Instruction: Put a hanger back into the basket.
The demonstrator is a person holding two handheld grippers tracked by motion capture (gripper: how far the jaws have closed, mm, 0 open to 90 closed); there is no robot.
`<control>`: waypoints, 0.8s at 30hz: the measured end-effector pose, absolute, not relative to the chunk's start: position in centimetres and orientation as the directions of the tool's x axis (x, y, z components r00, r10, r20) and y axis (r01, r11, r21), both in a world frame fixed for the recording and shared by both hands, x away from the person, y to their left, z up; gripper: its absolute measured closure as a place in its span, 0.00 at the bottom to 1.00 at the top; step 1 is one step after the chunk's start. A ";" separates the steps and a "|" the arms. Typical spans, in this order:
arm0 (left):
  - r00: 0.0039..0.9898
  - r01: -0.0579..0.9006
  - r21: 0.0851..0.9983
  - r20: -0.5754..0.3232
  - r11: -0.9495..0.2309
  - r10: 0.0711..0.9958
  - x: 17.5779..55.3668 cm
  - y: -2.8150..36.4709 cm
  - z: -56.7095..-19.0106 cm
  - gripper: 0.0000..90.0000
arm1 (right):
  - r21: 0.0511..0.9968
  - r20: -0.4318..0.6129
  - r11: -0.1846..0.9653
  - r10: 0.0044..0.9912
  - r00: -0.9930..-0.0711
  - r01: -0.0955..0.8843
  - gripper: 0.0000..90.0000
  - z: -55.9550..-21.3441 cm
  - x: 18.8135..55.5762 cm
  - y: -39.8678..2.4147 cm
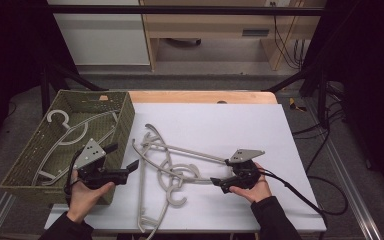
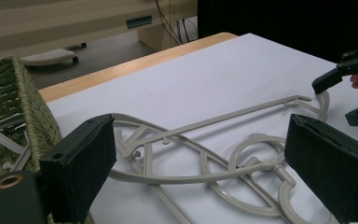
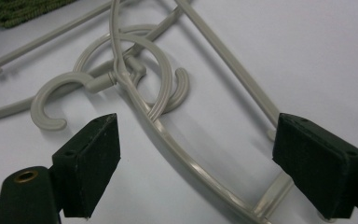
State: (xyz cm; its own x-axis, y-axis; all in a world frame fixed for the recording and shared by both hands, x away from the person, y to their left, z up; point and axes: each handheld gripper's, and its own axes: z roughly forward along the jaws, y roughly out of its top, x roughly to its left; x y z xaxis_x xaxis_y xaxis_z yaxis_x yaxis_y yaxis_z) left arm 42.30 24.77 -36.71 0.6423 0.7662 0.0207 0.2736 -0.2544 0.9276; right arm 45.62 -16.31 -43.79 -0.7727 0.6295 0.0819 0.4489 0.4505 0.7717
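Observation:
Several beige plastic hangers [image 1: 167, 165] lie tangled on the white tabletop [image 1: 230, 120]. My left gripper [image 1: 125, 156] hovers just left of the tangle, by the basket's near right corner, open with nothing between its pads [image 2: 88, 158]. In the left gripper view the hangers [image 2: 214, 175] lie ahead of it. My right gripper [image 1: 221, 171] is at the right end of the tangle. Its jaws stand open astride one hanger's arm [image 3: 186, 161], and its pads [image 3: 93, 158] do not touch it. A hook [image 3: 51, 100] and looped hangers lie just beyond.
A green woven basket [image 1: 125, 117] stands at the table's left edge with more beige hangers [image 1: 62, 120] inside. A black cable [image 1: 300, 197] trails right from the right gripper. Wooden furniture and cables stand beyond the table's far edge.

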 end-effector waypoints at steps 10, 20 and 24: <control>0.647 0.280 0.926 0.013 -0.254 0.762 42.3 24.7 -36.8 0.09 | 0.711 0.105 0.518 0.591 -0.800 0.476 0.28 -46.0 46.2 -14.9; 0.650 0.275 0.923 0.028 -0.270 0.759 42.3 24.4 -36.9 0.10 | 0.672 0.085 0.571 0.573 -0.815 0.471 0.50 -47.1 46.8 -14.5; 0.653 0.279 0.919 0.032 -0.279 0.757 42.4 24.3 -37.0 0.10 | 0.657 0.079 0.587 0.570 -0.818 0.472 0.59 -47.3 47.0 -14.4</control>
